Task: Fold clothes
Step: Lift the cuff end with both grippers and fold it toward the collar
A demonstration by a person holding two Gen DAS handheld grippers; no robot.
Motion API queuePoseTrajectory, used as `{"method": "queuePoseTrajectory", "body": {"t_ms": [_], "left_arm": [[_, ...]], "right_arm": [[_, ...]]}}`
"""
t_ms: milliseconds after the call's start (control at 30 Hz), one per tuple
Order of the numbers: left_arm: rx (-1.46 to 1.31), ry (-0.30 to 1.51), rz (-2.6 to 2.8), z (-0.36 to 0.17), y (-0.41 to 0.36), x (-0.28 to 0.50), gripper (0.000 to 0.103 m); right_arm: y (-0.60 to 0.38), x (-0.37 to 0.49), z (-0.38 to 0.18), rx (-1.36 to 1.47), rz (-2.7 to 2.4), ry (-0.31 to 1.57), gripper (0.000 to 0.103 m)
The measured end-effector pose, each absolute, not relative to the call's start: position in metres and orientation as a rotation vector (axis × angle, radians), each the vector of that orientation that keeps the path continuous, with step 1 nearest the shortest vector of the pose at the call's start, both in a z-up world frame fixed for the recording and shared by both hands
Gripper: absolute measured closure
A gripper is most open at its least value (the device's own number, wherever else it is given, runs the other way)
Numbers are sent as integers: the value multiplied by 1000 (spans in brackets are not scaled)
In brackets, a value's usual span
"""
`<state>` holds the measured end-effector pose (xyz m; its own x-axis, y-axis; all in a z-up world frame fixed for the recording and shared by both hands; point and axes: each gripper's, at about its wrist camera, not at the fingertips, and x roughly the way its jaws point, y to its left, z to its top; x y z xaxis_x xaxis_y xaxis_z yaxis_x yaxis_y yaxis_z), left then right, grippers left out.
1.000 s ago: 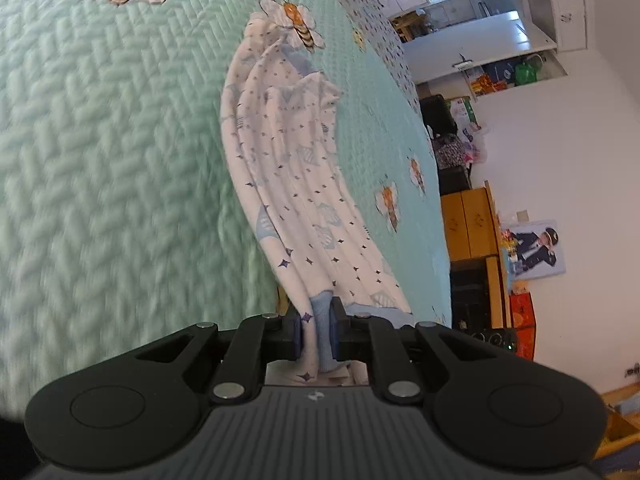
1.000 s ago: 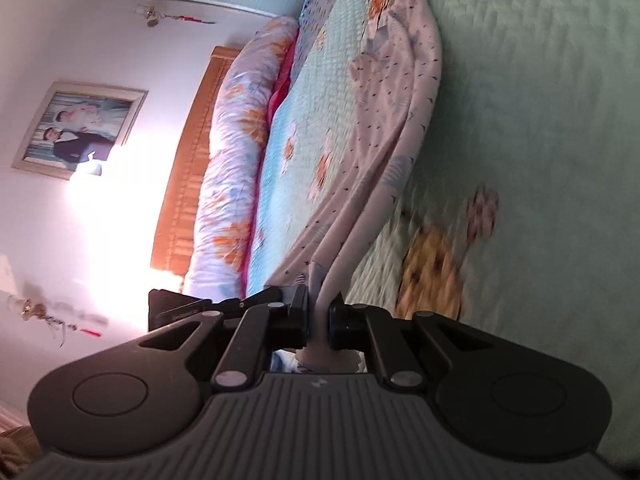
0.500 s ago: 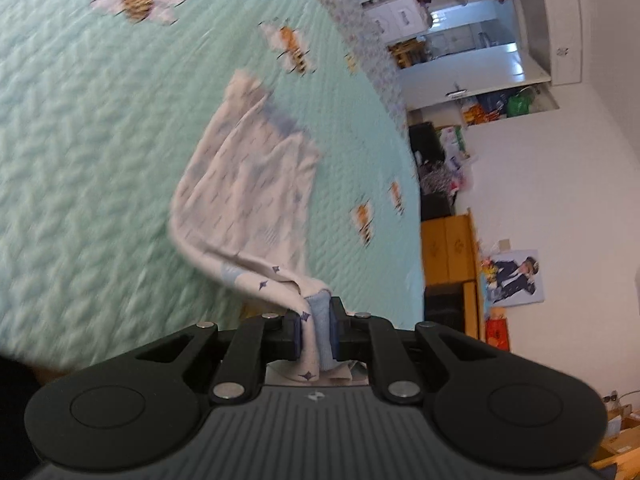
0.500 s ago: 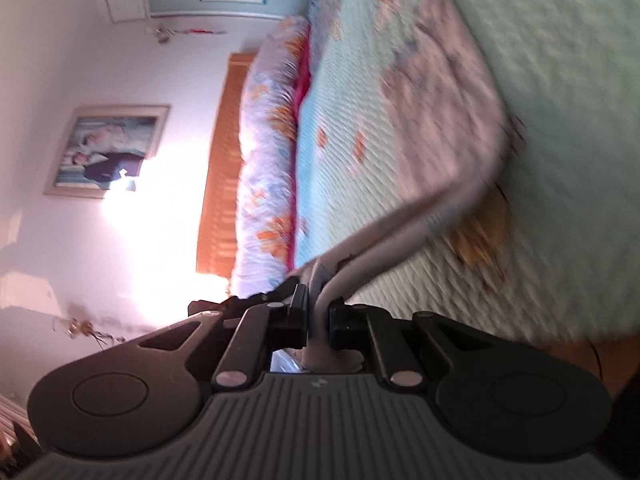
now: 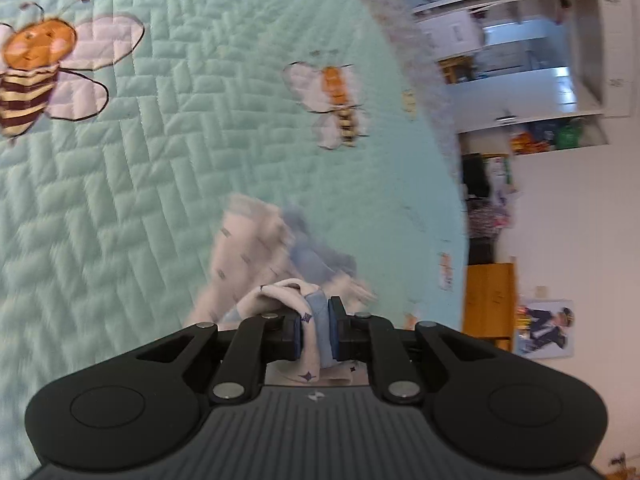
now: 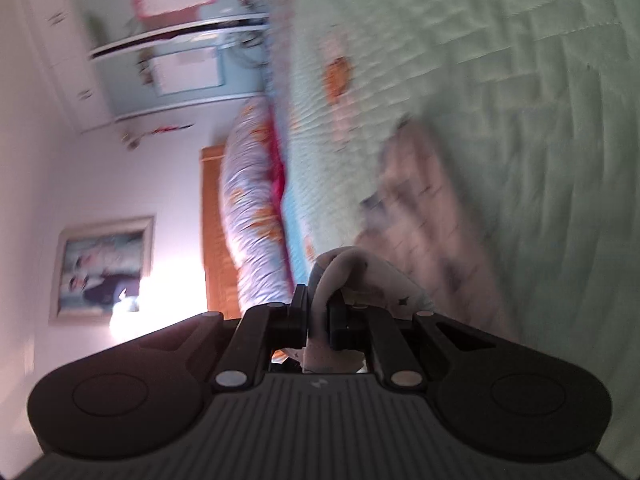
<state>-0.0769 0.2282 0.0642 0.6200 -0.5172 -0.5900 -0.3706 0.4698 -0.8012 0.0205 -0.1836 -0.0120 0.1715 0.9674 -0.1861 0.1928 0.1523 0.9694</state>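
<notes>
While lying on the quilt (image 5: 168,184), the garment (image 5: 256,256) is pinched between both grippers' fingers (image 5: 294,334).

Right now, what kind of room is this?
Most likely a bedroom. There is a bed with a green bee quilt, a long flowery pillow against a wooden headboard, and a framed picture.
</notes>
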Motion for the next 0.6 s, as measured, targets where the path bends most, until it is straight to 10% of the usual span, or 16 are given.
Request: {"method": "queuePoseTrajectory", "body": {"t_ms": [400,600], "left_arm": [[-1116,1013,-144,47,236,-48,89],[-1171,1009,-164,50,245,-43,51]], "right_arm": [[-165,53,-46,1288,817,1335,90],[-163,63,-34,1258,856,1320,51]]}}
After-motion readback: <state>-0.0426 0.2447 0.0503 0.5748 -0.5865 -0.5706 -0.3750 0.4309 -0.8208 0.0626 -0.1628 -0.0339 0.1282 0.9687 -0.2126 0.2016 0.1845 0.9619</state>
